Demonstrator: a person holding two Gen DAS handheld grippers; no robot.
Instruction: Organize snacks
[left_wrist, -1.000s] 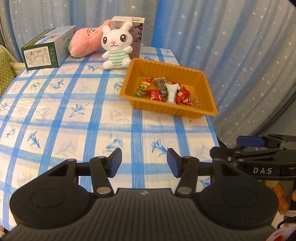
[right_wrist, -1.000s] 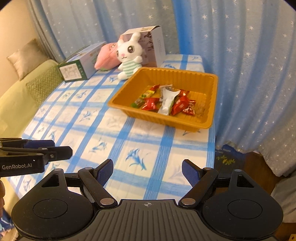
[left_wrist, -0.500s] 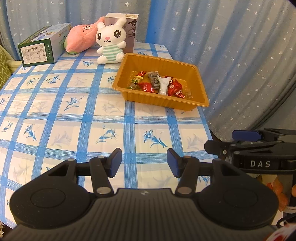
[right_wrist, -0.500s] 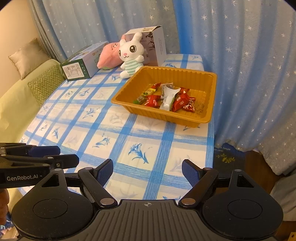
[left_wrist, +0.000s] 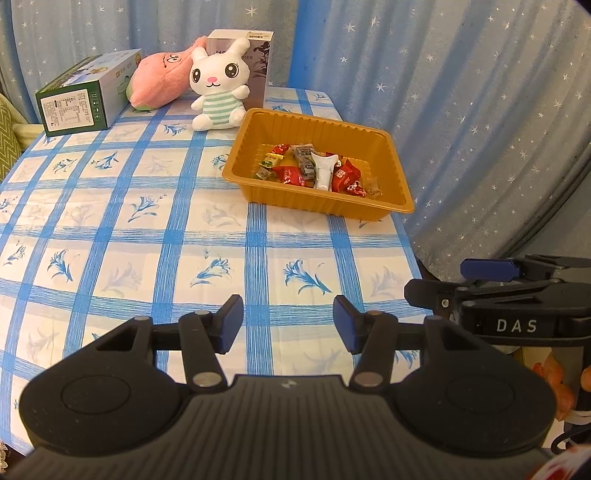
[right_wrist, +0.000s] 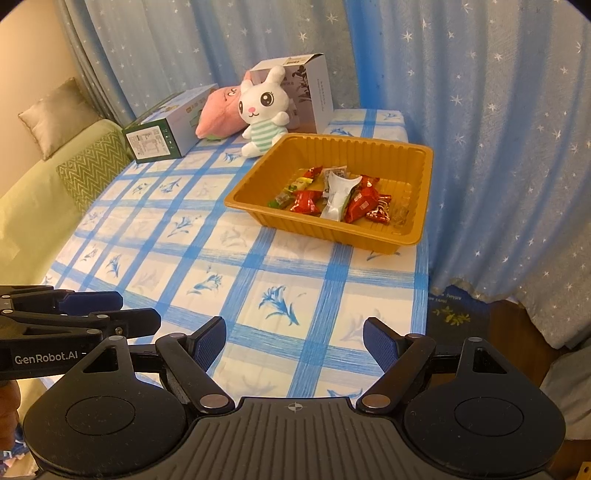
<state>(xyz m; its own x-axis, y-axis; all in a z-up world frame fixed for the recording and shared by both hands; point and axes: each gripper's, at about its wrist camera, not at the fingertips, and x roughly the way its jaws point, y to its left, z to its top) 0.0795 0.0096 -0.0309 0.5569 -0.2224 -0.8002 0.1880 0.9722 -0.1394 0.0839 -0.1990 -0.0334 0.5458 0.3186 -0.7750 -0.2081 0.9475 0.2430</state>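
An orange plastic tray (left_wrist: 395, 166) stands at the far right of the blue-checked table (left_wrist: 147, 229) and holds several wrapped snacks (left_wrist: 317, 171): red, green, grey and one white packet. It also shows in the right wrist view (right_wrist: 424, 184), with the snacks (right_wrist: 336, 195) inside. My left gripper (left_wrist: 288, 323) is open and empty over the table's near edge. My right gripper (right_wrist: 294, 341) is open and empty, wider apart, near the table's front right corner. Each gripper shows at the other's side (left_wrist: 517, 295) (right_wrist: 74, 317).
At the table's far end stand a white plush rabbit (left_wrist: 218, 85), a pink plush (left_wrist: 162, 83), a green and white box (left_wrist: 81, 101) and an open white box (left_wrist: 255, 55). Blue starred curtains (left_wrist: 443, 92) hang behind and to the right. A green sofa (right_wrist: 37, 206) lies left.
Both grippers have drawn back and risen slightly from the tray, so more of the table shows. Both jaws stay open and empty. Nothing on the table moved.
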